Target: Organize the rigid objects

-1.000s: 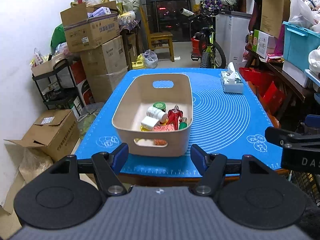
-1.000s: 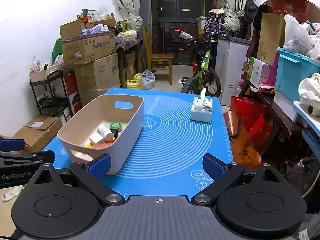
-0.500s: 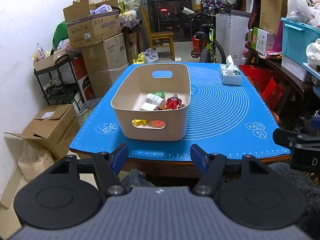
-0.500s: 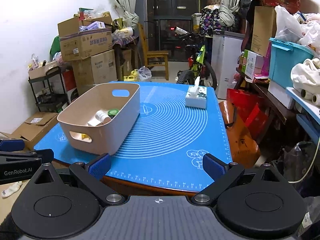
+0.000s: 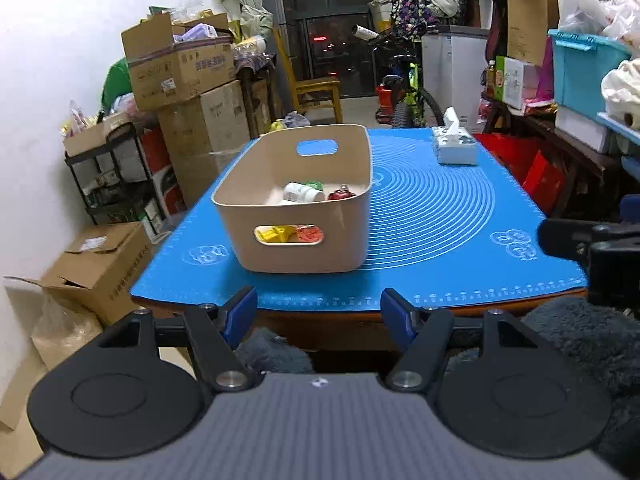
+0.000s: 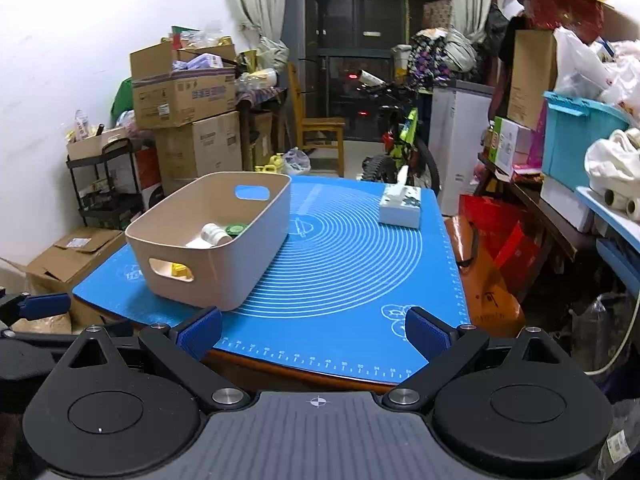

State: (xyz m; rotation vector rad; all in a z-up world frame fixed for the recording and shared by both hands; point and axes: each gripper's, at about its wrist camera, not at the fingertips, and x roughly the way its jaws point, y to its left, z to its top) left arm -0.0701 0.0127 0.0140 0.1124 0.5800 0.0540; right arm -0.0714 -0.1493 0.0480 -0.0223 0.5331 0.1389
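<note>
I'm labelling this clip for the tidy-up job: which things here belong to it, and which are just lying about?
Job:
- bin on the blue mat
- in it: white bottle, green lid, red item, yellow piece
- left gripper and right gripper, both open and empty

Lying about:
- tissue box
- cardboard boxes
- bicycle
- chair

Left gripper [image 5: 319, 309] — matte black linkage arms ending in blue pads [image 5: 239, 308], each arm pinned by a round silver screw; two flat black discs with a raised inner ring flank a grey ribbed centre plate bearing a small white crosshair mark. Dark grey fleecy fabric shows beneath it.

Right gripper [image 6: 313, 330] — same build: black arms, blue pads [image 6: 426, 332], silver screws, twin black discs, grey ribbed plate with crosshair mark.
</note>
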